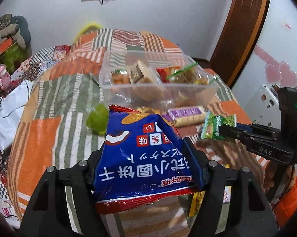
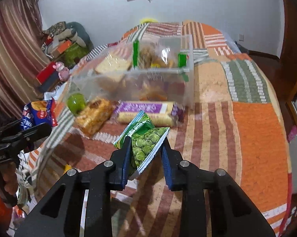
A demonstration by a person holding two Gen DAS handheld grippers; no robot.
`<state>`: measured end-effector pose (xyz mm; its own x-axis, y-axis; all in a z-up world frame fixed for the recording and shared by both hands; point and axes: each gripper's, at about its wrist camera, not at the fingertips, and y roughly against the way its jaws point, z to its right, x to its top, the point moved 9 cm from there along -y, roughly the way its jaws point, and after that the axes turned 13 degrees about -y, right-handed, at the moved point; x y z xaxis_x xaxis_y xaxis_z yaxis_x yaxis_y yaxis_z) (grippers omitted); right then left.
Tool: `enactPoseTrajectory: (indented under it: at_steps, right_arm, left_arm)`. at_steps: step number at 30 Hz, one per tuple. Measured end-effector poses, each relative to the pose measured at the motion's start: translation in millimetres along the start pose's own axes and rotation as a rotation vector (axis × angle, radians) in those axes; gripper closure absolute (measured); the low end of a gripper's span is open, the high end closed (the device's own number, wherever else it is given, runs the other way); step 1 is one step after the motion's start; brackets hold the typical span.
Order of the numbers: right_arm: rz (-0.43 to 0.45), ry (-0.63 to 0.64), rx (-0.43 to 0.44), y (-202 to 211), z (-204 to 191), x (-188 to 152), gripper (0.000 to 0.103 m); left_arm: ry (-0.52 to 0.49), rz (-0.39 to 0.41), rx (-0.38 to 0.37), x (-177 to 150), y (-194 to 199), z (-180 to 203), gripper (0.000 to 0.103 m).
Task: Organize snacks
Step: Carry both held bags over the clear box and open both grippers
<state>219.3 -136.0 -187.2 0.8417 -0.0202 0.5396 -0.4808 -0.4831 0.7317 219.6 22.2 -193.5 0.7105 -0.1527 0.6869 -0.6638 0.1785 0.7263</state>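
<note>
My left gripper [image 1: 144,150] is shut on a blue biscuit bag [image 1: 140,158] with red crimped edges, lifted off the cloth; the bag fills the space between the fingers. To its right, my right gripper [image 1: 230,131] is shut on a small green pea packet [image 1: 217,127]. In the right wrist view the pea packet [image 2: 146,144] stands tilted between the pads of the right gripper [image 2: 146,140]. At far left there, the left gripper [image 2: 32,130] carries the blue bag [image 2: 38,114]. A clear divided container [image 1: 128,87] [image 2: 85,83] holding several snacks sits beyond both.
On the striped patchwork cloth [image 2: 257,128] before the container lie a purple-labelled roll packet [image 2: 148,112], an orange-brown pastry packet [image 2: 95,114] and a lime-green round item [image 2: 76,103]. Clutter is piled beyond the table's left edge. A wooden door [image 1: 241,29] stands at right.
</note>
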Motion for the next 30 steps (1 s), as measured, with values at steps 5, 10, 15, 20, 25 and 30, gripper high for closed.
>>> enactPoseTrajectory:
  at_steps: [5,10,15,20,25,30]
  right_arm:
    - [0.05,0.013,0.029,10.2,-15.3,20.2,0.077]
    - [0.104,0.025,0.054,16.6,-29.7,41.0,0.077]
    - [0.154,0.033,0.071,20.2,-40.3,62.4,0.077]
    - [0.196,0.031,0.082,17.2,-50.5,86.3,0.077]
    - [0.212,0.041,0.08,7.7,-60.9,105.6,0.077]
    - [0.206,0.047,0.066,-9.1,-65.6,120.1,0.077]
  left_arm:
    - [0.025,0.03,0.018,18.3,3.3,-11.9,0.034]
    - [0.039,0.068,0.044,42.2,7.1,-26.0,0.034]
    - [0.061,0.101,0.062,66.3,9.1,-40.9,0.034]
    - [0.064,0.123,0.098,90.9,4.7,-55.3,0.034]
    - [0.074,0.105,0.126,108.9,-16.0,-72.7,0.034]
    - [0.103,0.082,0.103,120.7,-38.5,-81.9,0.034]
